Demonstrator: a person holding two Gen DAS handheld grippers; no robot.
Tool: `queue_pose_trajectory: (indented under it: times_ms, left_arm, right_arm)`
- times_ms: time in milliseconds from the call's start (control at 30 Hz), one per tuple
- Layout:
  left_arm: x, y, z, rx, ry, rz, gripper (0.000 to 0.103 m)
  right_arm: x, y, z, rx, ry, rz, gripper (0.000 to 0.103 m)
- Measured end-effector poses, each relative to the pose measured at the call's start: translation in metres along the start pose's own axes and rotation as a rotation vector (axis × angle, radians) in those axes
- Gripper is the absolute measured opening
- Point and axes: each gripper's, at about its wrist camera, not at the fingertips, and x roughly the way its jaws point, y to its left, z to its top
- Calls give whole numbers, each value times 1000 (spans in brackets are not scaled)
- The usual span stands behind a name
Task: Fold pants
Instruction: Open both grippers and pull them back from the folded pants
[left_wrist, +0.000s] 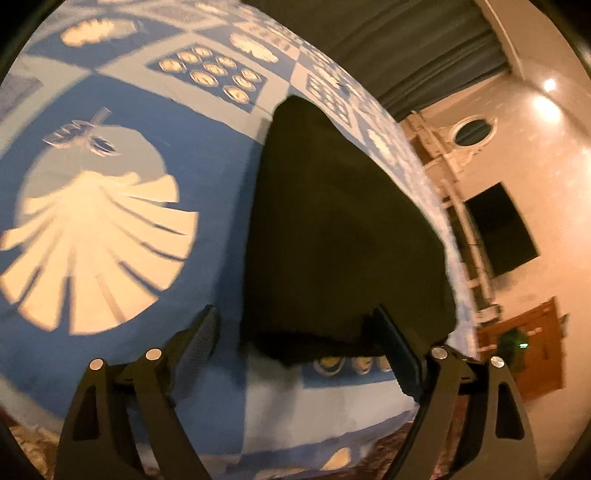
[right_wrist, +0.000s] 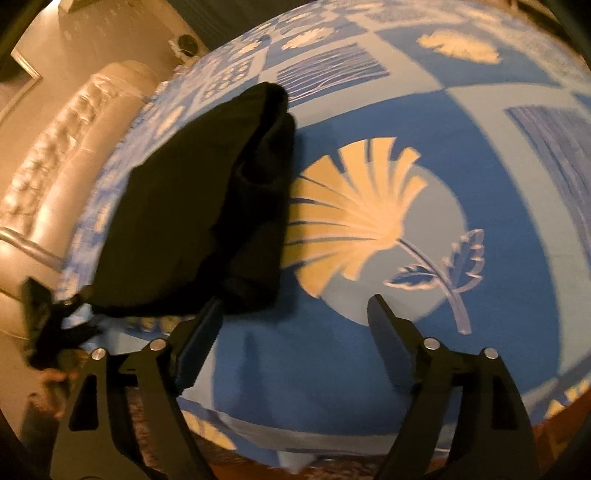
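Observation:
Black pants (left_wrist: 343, 236) lie folded into a compact bundle on a blue bedspread (left_wrist: 207, 147) with cream shell and leaf prints. My left gripper (left_wrist: 295, 317) is open, just before the bundle's near edge, its right finger beside the near right corner. In the right wrist view the pants (right_wrist: 199, 206) lie at the left, near the bed's edge. My right gripper (right_wrist: 295, 306) is open and empty over the bedspread (right_wrist: 461, 155), its left fingertip close to the bundle's near corner. The left gripper (right_wrist: 48, 325) shows blurred at the far left.
The bed's edge runs along the bottom of both views, with patterned floor below. A padded cream headboard (right_wrist: 74, 147) is left of the bed. A wall with a dark screen (left_wrist: 502, 229), a wooden cabinet (left_wrist: 524, 350) and dark curtains (left_wrist: 406, 44) lie beyond.

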Motion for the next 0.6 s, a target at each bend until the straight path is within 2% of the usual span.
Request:
queue_pose_trajectory:
  times_ms: [167,367,600]
  left_arm:
    - [-18,-18,-14,83,-52,163,85]
    - [-35,-36,-44,221,-123,387,85]
    - [-40,-54,-67,353,-165,490,85]
  right_arm:
    - [-12,11,-10,-7,-67,-113,83]
    - [-26,34,-31,-70,-182,-178,85]
    - [-33,70,-57,-224,-214,-202,85]
